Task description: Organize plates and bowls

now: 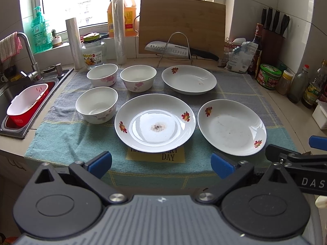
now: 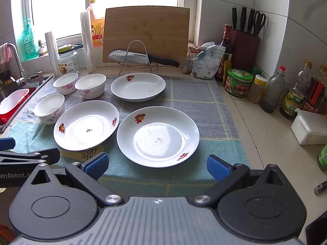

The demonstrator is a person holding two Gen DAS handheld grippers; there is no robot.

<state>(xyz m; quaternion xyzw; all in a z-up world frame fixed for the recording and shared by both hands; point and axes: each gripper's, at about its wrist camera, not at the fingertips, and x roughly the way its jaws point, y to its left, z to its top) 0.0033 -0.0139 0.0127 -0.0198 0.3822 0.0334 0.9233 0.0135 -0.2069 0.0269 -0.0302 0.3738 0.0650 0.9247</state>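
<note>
Tongs: left tongs (image 1: 161,164) wide, empty | left view: plate (image 1: 155,122) just ahead, second plate (image 1: 232,127) ahead-right, third (image 1: 189,79) beyond, three bowls (image 1: 97,104) ahead-left on tabletop cloth (image 1: 61,136) | right view: right tongs (image 2: 157,167) wide, empty, plate (image 2: 157,136) just ahead | progress: nothing stacked yet, all sorting left
</note>
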